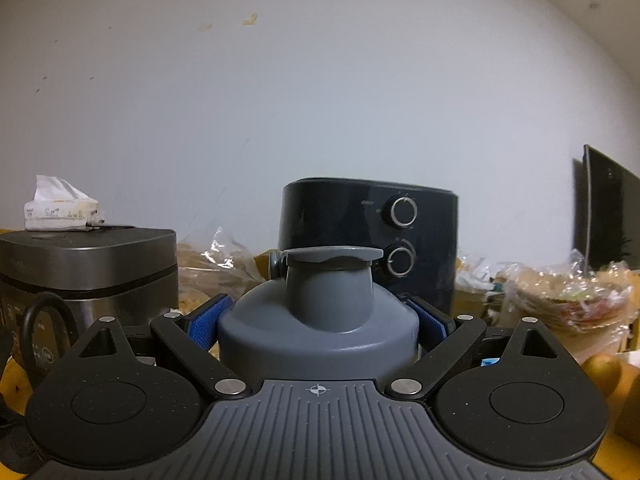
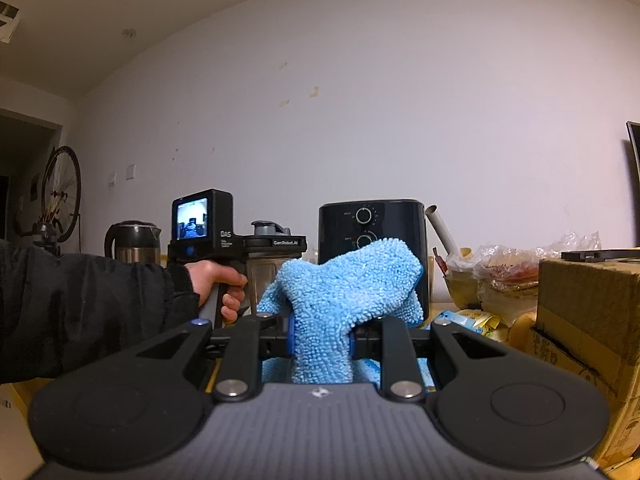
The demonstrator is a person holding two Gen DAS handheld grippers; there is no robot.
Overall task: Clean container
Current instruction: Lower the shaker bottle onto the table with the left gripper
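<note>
A container with a grey domed lid and flip cap [image 1: 320, 320] stands upright between the blue pads [image 1: 206, 322] of my left gripper [image 1: 319, 320], which is shut on it just below the lid. The right wrist view shows this same left gripper [image 2: 276, 246] held in a person's hand [image 2: 216, 276], with the container's translucent body [image 2: 262, 276] under it. My right gripper [image 2: 322, 336] is shut on a light blue microfibre cloth [image 2: 344, 280], which bunches up above the fingers. The cloth sits to the right of the container and apart from it.
A black air fryer [image 1: 368, 240] stands against the wall behind the container. A rice cooker [image 1: 88, 272] with a tissue pack [image 1: 60, 208] on top is at the left. Bags of food [image 1: 560, 300] lie at the right. A kettle [image 2: 134, 242] and a cardboard box [image 2: 588, 320] flank the scene.
</note>
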